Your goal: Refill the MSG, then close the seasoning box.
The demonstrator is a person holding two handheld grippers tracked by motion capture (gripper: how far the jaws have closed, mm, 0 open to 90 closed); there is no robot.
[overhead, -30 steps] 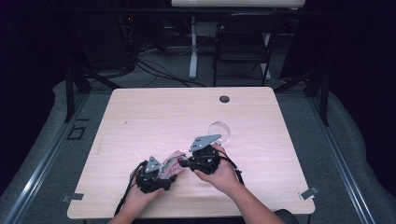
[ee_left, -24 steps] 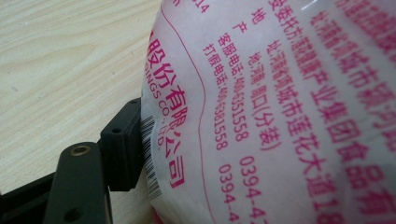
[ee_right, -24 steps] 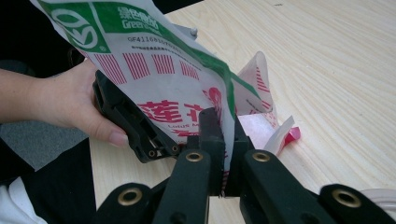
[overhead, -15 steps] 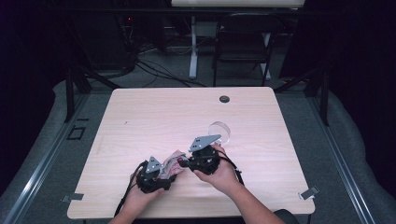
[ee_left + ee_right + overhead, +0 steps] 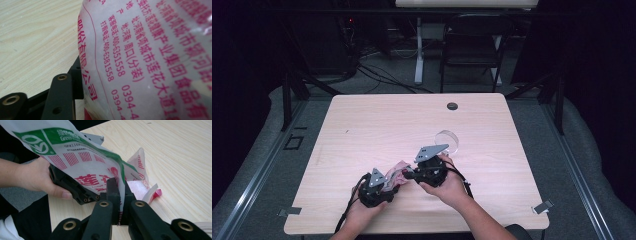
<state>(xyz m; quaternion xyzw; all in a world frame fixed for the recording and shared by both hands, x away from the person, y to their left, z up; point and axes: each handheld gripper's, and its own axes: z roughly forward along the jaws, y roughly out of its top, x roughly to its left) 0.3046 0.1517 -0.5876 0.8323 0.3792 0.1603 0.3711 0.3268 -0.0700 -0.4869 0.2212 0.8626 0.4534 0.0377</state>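
Observation:
A white plastic bag [image 5: 396, 167] with red print and a green logo hangs between the two grippers near the table's front edge. My right gripper [image 5: 408, 175] is shut on the bag's thin edge [image 5: 121, 182], which is pinched between both pads. My left gripper [image 5: 391, 177] has just been closing its jaws with the full body of the bag [image 5: 150, 55] between them. Its one visible finger [image 5: 62, 97] lies against the bag, and the other is hidden behind it. In the right gripper view the bag [image 5: 82, 157] drapes over the left gripper's body [image 5: 72, 187].
The wooden table [image 5: 387, 125] carries a clear round dish [image 5: 448, 141] just beyond my right hand. A small black grommet [image 5: 452, 106] sits near the far edge. A chair [image 5: 472, 45] and cables stand on the floor behind the table.
Both hands stay where they were. The bag still hangs between the two grippers, and no movement shows in the high view.

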